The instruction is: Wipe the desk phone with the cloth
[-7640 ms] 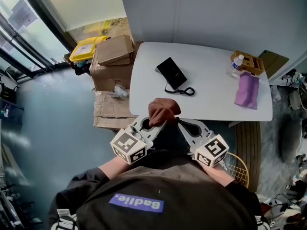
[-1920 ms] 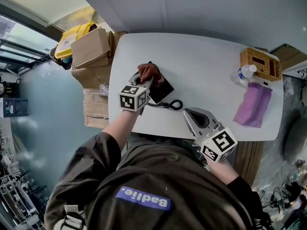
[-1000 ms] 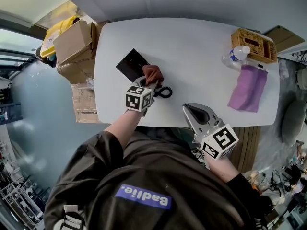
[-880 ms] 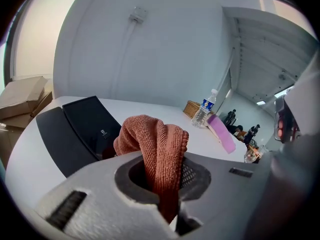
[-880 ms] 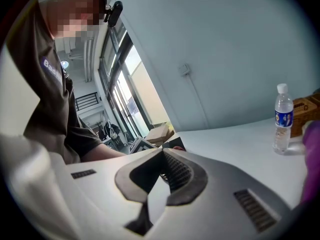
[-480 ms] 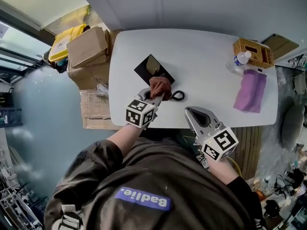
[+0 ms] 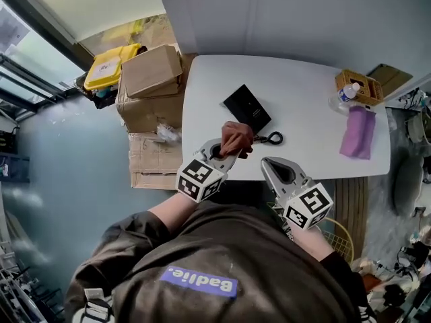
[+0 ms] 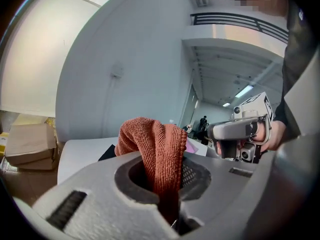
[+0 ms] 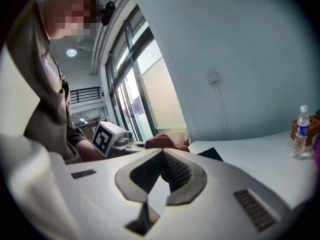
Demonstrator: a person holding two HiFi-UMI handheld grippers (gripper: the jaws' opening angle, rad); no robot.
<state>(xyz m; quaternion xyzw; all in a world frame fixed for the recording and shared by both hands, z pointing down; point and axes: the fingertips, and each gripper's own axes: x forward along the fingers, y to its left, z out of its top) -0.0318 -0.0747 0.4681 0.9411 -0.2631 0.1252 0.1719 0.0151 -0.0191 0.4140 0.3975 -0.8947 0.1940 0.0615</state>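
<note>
The black desk phone (image 7: 247, 108) lies flat on the white table (image 7: 303, 106), its coiled cord (image 7: 271, 138) trailing toward the near edge. My left gripper (image 7: 231, 148) is shut on a rust-brown cloth (image 7: 237, 137), held just on the near side of the phone. In the left gripper view the cloth (image 8: 152, 146) bunches up out of the closed jaws of the left gripper (image 8: 162, 156). My right gripper (image 7: 264, 161) hangs over the table's near edge, right of the left one. Seen in its own view, the right gripper (image 9: 162, 152) is shut and holds nothing.
A wicker basket (image 7: 361, 86), a water bottle (image 7: 346, 93) and a purple cloth (image 7: 357, 132) sit at the table's right end. Cardboard boxes (image 7: 153, 73) and a yellow bin (image 7: 112, 65) stand on the floor to the left.
The left gripper has drawn the cloth back off the phone toward the near table edge. The right gripper has stayed shut by that edge. The head view has shifted.
</note>
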